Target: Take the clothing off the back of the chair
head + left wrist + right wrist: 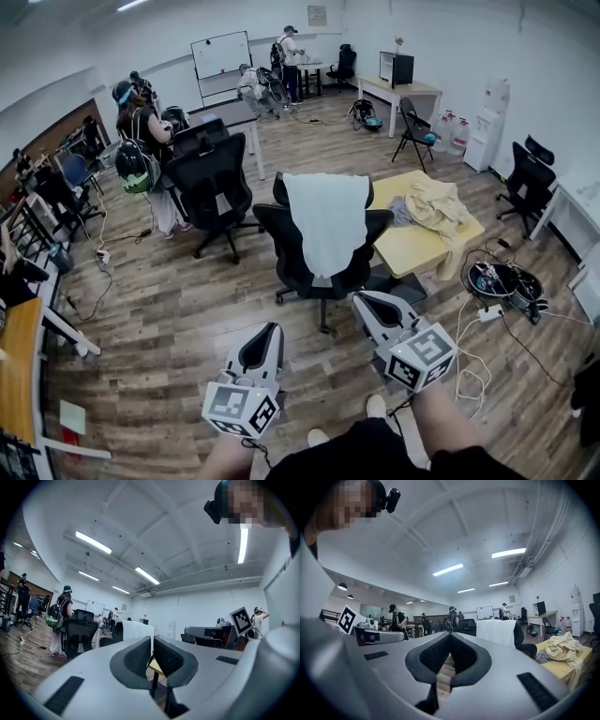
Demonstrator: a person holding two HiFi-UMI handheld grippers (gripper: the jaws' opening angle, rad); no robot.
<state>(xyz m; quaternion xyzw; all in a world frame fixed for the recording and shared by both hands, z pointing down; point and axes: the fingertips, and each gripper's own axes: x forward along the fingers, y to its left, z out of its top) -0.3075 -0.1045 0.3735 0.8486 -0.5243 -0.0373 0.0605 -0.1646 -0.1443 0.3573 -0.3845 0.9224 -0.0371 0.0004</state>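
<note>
1. While one white garment (328, 220) hangs smooth and flat over the back of one black swivel chair (281, 253), two grey grippers point toward it, touching neither.
2. Left gripper (266, 330): jaws together, ribbed dark pads meeting, nothing between them.
3. Right gripper (368, 300): jaws likewise closed and empty.
4. One square yellow table (412, 251) stands just behind the chair, bearing one crumpled cream cloth heap (439, 204).
5. One second black chair (217, 183) stands to the left.
</note>
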